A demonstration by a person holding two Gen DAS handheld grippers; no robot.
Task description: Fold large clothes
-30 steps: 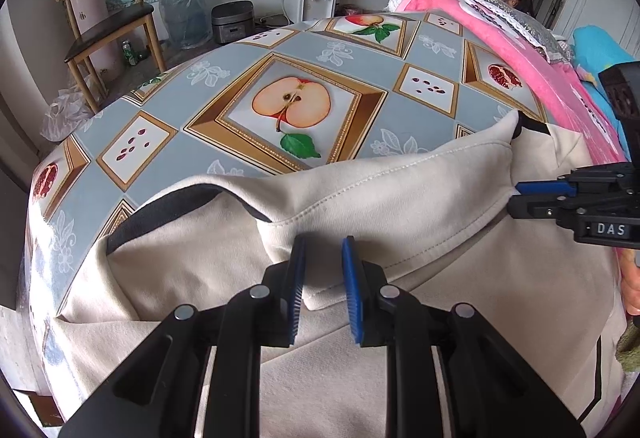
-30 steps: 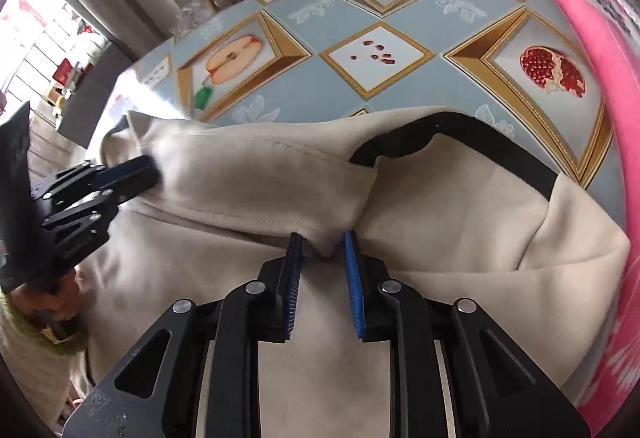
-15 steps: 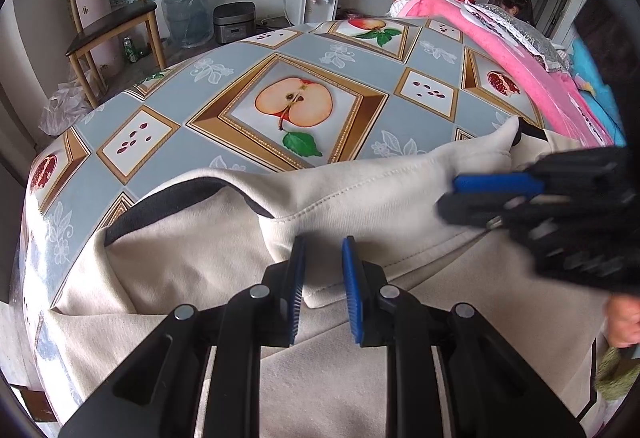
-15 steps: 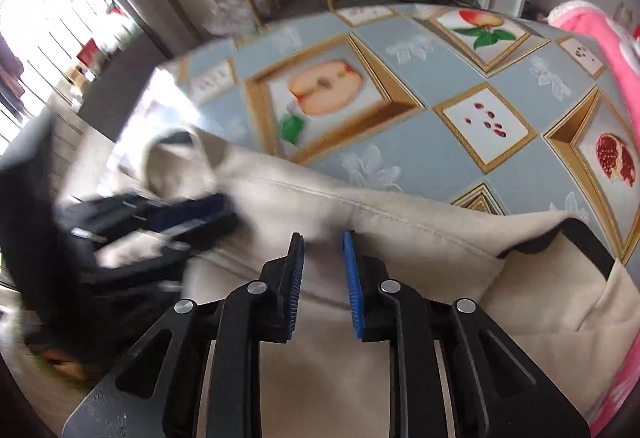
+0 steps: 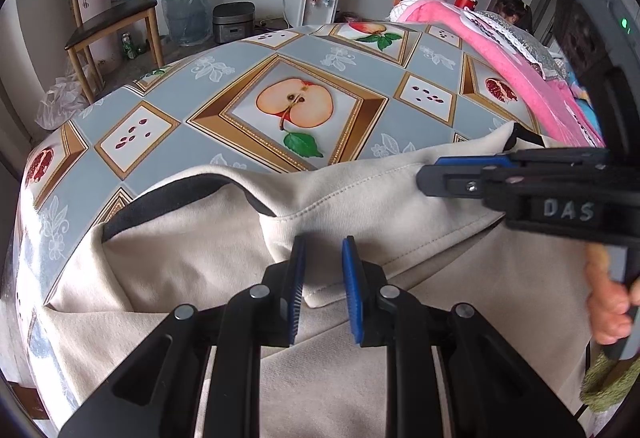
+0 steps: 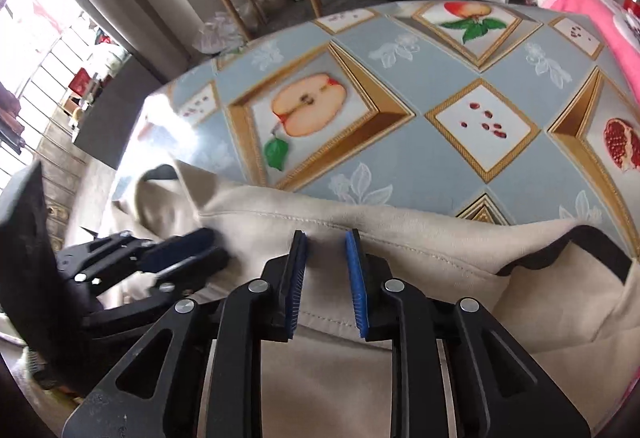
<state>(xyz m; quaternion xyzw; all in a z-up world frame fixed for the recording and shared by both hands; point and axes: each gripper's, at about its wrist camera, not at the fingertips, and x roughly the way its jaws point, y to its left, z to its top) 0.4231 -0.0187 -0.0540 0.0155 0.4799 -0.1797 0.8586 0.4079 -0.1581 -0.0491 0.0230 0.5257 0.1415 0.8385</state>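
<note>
Left wrist view: a cream sweatshirt [image 5: 360,198] with dark trim lies along the near edge of the table [image 5: 224,78], which is covered in a fruit-print cloth. The folded band's long axis runs left to right, parallel to that edge. The left gripper [image 5: 323,270] has its jaws a narrow gap apart, with the band's stitched hem between the blue pads; whether they pinch it is unclear. The right gripper [image 5: 436,174] reaches in from the right, low over the band, and a hand [image 5: 608,306] grasps its handle.

Right wrist view: the right gripper [image 6: 326,266] is likewise slightly parted, straddling the same cream hem. The left gripper [image 6: 192,250] sits at the left on the fabric. Only here does a window [image 6: 36,50] show.
</note>
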